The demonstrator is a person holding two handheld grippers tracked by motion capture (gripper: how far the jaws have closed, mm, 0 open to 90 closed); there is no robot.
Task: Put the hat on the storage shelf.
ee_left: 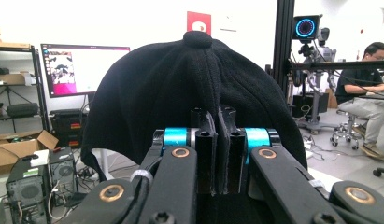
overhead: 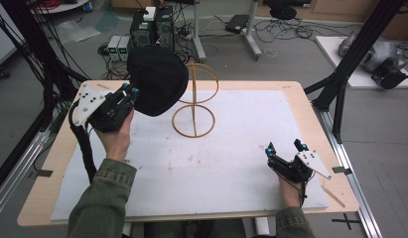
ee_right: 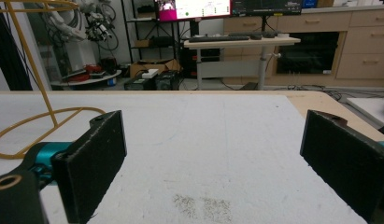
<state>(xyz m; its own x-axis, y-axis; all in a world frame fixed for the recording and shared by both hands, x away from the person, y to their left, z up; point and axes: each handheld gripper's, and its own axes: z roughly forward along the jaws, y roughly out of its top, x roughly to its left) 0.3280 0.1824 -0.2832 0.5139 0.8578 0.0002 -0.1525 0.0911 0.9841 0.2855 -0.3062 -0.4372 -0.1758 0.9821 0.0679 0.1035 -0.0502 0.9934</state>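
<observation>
- At the left of the high view we see the left gripper [overhead: 130,92], held in the person's left hand [overhead: 118,135] above the table's left rear part, with its grey three-cornered plate facing up
- Its jaws are pressed together on the edge of a black knitted cap [overhead: 158,87]; in the left gripper view the cap [ee_left: 189,98] rises above the jaws with a fold of its fabric pinched between them, and a small button sits at its crown
- The cap hangs in the air, clear of the white mat [overhead: 231,158], just left of the yellow wire stand [overhead: 195,101] and overlapping that stand's upper ring in the high view
- The stand sits on the mat near the table's rear middle, a ring at its base and another on top, joined by an upright rod; we also see its base at the left edge of the right gripper view [ee_right: 26,126]
- At the right, the right gripper [overhead: 287,148] rests low near the mat's front right corner, its jaws spread wide with nothing between them; in the right gripper view we see bare mat [ee_right: 213,154] in the gap
</observation>
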